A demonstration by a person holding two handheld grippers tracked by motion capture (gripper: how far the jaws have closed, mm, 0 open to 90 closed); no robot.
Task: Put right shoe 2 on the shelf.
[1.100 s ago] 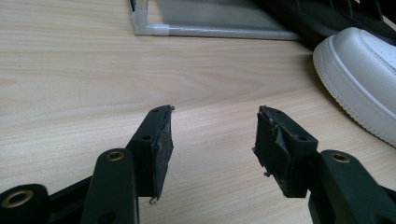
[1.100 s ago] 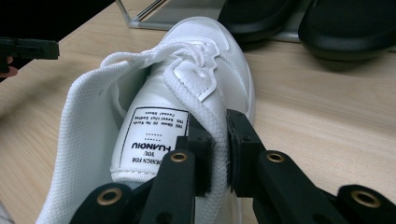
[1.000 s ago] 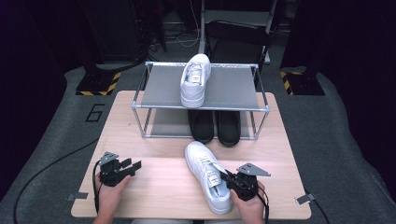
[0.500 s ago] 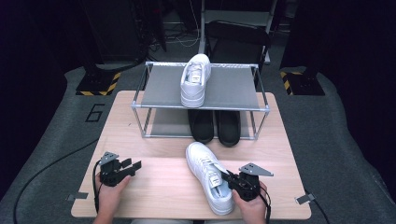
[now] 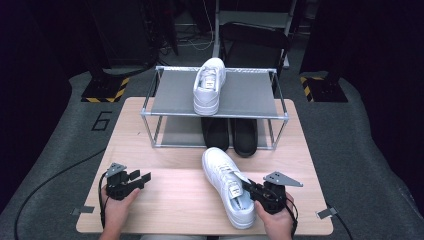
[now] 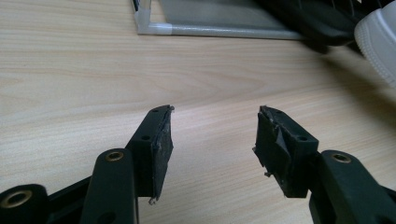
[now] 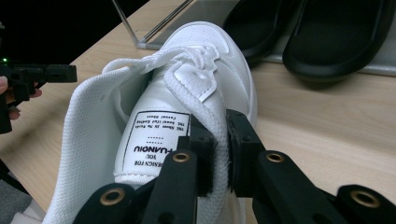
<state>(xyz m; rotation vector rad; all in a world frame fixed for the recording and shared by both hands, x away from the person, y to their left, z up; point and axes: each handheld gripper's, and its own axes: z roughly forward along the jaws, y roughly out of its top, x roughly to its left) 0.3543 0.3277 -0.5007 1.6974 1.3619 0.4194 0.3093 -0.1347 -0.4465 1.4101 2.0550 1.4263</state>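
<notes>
A white sneaker (image 5: 229, 189) lies on the wooden table (image 5: 180, 200) near its front edge, toe toward the rack. My right gripper (image 5: 248, 188) is shut on the sneaker's side wall by the opening; in the right gripper view the pads pinch the collar (image 7: 219, 135) beside the labelled tongue (image 7: 152, 135). A second white sneaker (image 5: 209, 85) rests on the top shelf of the metal rack (image 5: 165, 112). My left gripper (image 5: 145, 178) hovers at the front left of the table, open, with bare wood between its jaws (image 6: 212, 140).
A pair of black shoes (image 5: 230, 134) stands on the table under the rack's shelf. Tape marks sit at both front corners of the table. Dark floor with a yellow-black striped block (image 5: 102, 90) surrounds the table.
My right gripper has risen a little with the sneaker's heel end. The left gripper has stayed where it was.
</notes>
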